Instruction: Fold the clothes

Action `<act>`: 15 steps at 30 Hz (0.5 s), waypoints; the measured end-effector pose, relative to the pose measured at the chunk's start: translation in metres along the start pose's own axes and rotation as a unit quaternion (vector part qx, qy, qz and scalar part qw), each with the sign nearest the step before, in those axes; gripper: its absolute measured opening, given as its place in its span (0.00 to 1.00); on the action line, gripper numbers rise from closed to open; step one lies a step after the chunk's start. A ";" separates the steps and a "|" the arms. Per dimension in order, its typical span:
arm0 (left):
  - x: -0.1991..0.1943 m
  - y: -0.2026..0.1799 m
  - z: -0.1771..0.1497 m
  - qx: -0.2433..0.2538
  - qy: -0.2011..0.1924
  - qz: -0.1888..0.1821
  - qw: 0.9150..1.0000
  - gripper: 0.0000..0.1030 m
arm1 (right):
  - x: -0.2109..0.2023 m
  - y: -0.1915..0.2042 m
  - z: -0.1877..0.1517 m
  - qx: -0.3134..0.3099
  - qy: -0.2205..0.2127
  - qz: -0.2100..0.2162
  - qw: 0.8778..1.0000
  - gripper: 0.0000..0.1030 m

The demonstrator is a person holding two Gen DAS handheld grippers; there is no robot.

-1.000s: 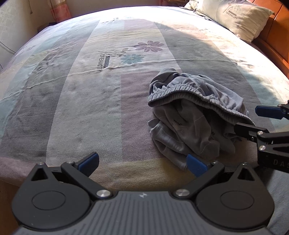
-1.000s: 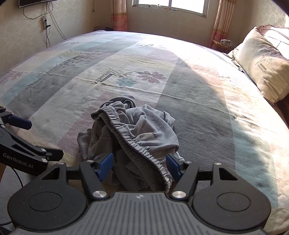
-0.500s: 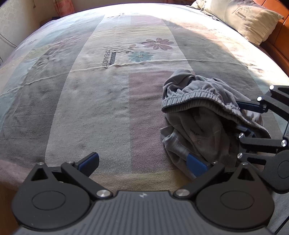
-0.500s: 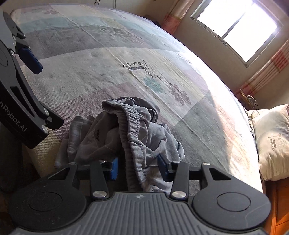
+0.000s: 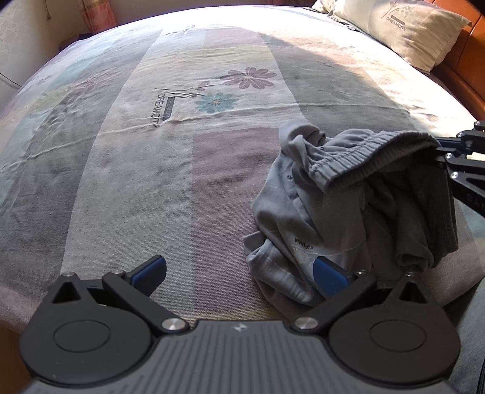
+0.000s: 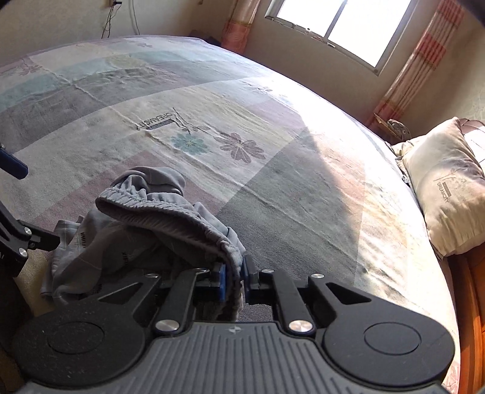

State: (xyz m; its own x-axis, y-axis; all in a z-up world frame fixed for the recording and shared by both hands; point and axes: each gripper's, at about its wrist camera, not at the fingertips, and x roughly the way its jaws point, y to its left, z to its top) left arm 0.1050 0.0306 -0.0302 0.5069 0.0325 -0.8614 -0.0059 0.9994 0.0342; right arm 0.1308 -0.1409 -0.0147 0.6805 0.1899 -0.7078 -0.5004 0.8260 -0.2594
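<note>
One bed [image 5: 121,169] with a flowered patchwork sheet fills a sunlit room with one window [image 6: 342,27]. One pillow [image 6: 445,188] lies at its head. One crumpled grey pair of shorts [image 5: 342,194] lies near the bed's edge. The right gripper [image 6: 233,275], its jaws just closed, pinches the waistband; the left gripper [image 5: 239,272] gapes wide, one finger against the cloth.

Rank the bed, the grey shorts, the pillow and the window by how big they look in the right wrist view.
1. Bed, fills most of the picture.
2. Grey shorts, though nearness to the camera inflates them.
3. Pillow and window look alike, so unranked.
</note>
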 end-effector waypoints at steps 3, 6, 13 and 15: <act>0.001 -0.009 0.005 0.005 -0.001 0.004 1.000 0.99 | 0.009 -0.044 -0.006 0.087 0.010 0.031 0.996 0.13; 0.002 -0.018 0.009 0.013 -0.001 0.005 1.000 0.99 | 0.017 -0.088 -0.017 0.170 0.014 0.047 0.984 0.13; 0.010 -0.039 0.023 0.034 -0.001 0.006 0.999 0.99 | 0.027 -0.151 -0.047 0.246 0.025 0.019 0.969 0.12; 0.012 -0.045 0.028 0.037 -0.003 0.005 0.999 0.99 | 0.029 -0.165 -0.055 0.257 0.031 0.008 0.966 0.12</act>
State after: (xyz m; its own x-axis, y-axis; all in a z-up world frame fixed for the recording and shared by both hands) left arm 0.1353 -0.0141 -0.0276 0.5127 0.0426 -0.8575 0.0522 0.9954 0.0807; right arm 0.2040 -0.3010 -0.0287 0.6331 0.1861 -0.7514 -0.1686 0.9805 0.1007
